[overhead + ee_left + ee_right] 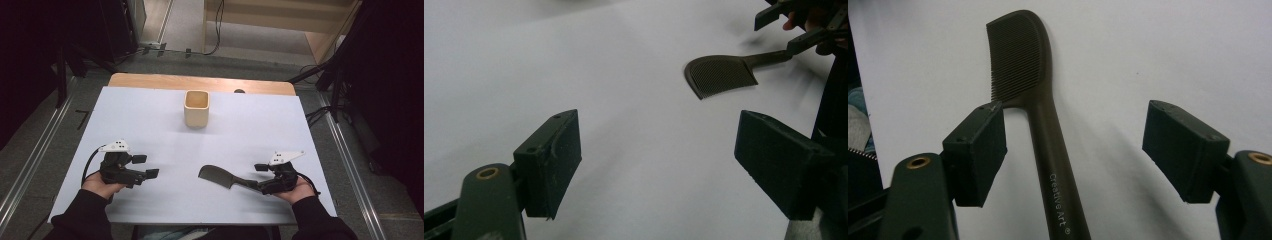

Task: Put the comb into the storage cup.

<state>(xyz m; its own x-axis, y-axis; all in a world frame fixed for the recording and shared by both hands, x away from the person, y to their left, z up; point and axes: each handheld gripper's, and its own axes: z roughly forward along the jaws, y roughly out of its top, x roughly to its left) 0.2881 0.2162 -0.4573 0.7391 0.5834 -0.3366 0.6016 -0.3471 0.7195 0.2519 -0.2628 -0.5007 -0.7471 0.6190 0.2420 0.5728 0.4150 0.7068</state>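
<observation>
Reaching for the dark comb [1020, 65] on the white bench [250, 130], the right claw [1073, 150] stands wide with the handle between its jaws, not yet pinched. Next it must squeeze the handle. The left claw [659, 160] waits wide, holding nothing.

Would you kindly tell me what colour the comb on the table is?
Dark brown; the comb shows best in the right gripper view.
</observation>
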